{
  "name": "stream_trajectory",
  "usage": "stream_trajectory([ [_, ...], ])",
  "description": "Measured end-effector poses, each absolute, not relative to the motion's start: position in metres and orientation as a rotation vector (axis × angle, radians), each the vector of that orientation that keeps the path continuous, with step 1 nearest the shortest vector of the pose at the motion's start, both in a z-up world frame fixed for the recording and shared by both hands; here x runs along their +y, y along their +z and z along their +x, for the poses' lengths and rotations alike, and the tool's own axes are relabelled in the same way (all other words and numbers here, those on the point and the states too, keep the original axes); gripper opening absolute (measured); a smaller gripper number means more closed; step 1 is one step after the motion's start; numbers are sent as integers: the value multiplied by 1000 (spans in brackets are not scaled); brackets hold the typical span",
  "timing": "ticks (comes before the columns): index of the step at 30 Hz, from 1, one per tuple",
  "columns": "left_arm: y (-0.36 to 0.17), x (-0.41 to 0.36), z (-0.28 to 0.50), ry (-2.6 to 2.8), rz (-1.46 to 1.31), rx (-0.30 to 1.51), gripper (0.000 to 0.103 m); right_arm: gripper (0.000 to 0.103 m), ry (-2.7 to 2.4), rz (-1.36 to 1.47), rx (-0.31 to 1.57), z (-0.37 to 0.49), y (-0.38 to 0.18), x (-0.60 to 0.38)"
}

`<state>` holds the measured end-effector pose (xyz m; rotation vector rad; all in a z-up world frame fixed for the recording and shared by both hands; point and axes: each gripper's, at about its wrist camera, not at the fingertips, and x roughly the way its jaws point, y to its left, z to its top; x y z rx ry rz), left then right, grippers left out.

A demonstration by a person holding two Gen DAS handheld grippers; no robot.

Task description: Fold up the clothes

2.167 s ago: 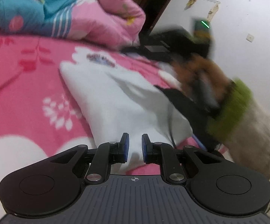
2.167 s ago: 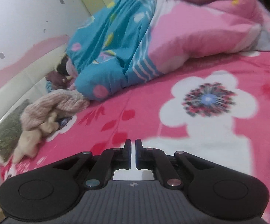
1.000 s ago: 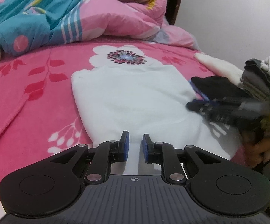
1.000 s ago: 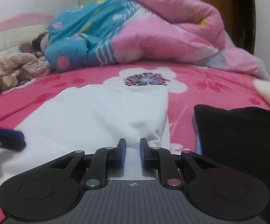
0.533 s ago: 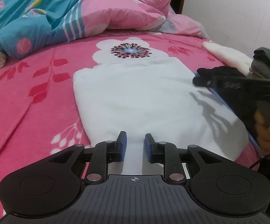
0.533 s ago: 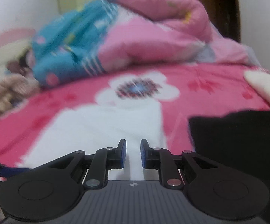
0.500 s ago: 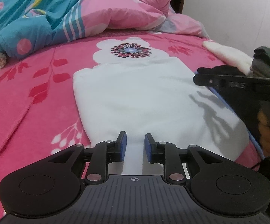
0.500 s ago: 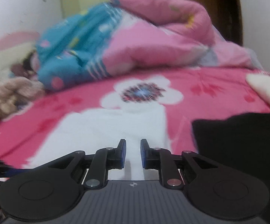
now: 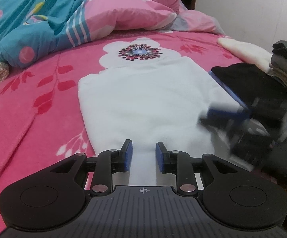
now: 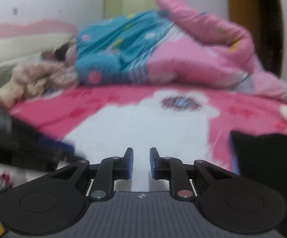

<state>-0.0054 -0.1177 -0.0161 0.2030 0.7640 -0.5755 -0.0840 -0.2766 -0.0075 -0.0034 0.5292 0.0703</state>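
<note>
We are seeing the white garment [image 9: 143, 99] lying flat on the pink bed [image 9: 34, 103]; our left claw [image 9: 142, 155] and right claw [image 10: 141, 163] are both spread, hovering empty over its near edge.

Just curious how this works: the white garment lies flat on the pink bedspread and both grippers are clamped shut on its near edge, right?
Not quite. The white garment does lie flat on the pink bedspread, but the left gripper and right gripper are both open, their pads apart and gripping nothing. Each wrist view shows it.
</note>
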Motion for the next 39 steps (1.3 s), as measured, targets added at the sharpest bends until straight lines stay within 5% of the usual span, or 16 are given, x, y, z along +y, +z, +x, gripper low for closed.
stream_trajectory([
  [12, -17, -136, -16, -550, 286, 751, 56, 20, 58, -8, 488, -88, -30, -272],
  [35, -15, -144, -17, -530, 307, 759, 67, 20, 93, 71, 439, -96, -38, -286],
  [37, -10, -141, -18, -530, 292, 746, 71, 20, 92, 72, 438, -96, -38, -285],
  [39, -5, -138, -18, -530, 275, 733, 92, 20, 91, 69, 438, -96, -38, -285],
])
